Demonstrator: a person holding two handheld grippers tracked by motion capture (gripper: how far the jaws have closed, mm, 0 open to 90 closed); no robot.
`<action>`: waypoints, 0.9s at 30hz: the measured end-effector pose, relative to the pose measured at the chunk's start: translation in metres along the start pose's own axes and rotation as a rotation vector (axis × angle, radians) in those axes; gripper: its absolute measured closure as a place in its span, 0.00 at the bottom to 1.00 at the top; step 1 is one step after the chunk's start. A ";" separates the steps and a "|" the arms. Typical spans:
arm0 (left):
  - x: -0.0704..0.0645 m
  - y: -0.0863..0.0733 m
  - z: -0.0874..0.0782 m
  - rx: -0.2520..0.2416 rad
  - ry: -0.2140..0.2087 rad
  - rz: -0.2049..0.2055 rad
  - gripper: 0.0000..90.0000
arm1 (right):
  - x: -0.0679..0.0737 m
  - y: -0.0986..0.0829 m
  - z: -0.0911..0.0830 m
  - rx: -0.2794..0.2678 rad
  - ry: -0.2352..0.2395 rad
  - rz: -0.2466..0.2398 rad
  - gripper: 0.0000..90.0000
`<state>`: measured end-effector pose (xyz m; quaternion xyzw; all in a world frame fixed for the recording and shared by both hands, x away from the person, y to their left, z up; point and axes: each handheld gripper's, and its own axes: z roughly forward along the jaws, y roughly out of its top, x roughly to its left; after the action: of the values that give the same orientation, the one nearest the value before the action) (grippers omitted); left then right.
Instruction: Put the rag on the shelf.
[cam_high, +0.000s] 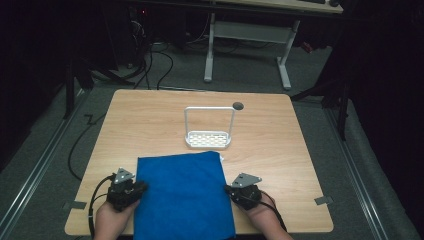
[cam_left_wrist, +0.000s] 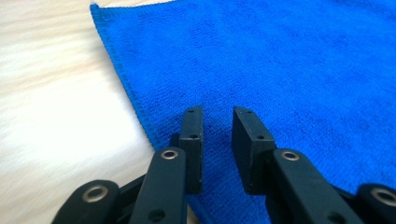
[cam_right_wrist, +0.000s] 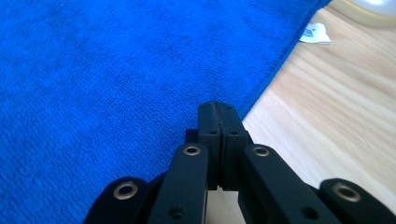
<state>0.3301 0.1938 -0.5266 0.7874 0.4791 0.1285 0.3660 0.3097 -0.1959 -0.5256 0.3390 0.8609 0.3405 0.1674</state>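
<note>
A blue cloth (cam_high: 182, 195) lies flat on the near middle of the wooden table (cam_high: 150, 120), its near end reaching the front edge. My left gripper (cam_high: 142, 188) rests at the cloth's left edge. In the left gripper view the left gripper (cam_left_wrist: 217, 110) is open by a narrow gap, its tips low over the blue cloth (cam_left_wrist: 280, 70) just inside the hem. My right gripper (cam_high: 228, 189) sits at the cloth's right edge. In the right gripper view the right gripper (cam_right_wrist: 218, 105) is shut, jaws pressed flat together over the cloth's hem (cam_right_wrist: 261, 93); no fabric shows between them.
A white wire rack (cam_high: 209, 140) with a tall handle loop stands just beyond the cloth's far edge. A small white tag (cam_right_wrist: 315, 33) sticks out at the cloth's far right corner. A dark round hole (cam_high: 238, 105) marks the table behind the rack. Bare wood flanks both grippers.
</note>
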 end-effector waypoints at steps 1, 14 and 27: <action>-0.004 0.005 0.005 0.001 -0.003 0.011 0.83 | 0.000 0.000 0.000 0.000 0.000 0.000 1.00; -0.039 0.035 0.044 0.005 -0.068 0.120 0.83 | -0.025 -0.033 -0.031 0.007 -0.103 0.106 1.00; -0.027 0.034 0.036 -0.061 -0.045 0.075 0.73 | -0.035 -0.037 -0.045 -0.072 -0.127 0.168 0.93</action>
<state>0.3587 0.1452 -0.5234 0.7960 0.4368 0.1387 0.3953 0.2941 -0.2611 -0.5172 0.4245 0.8045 0.3616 0.2047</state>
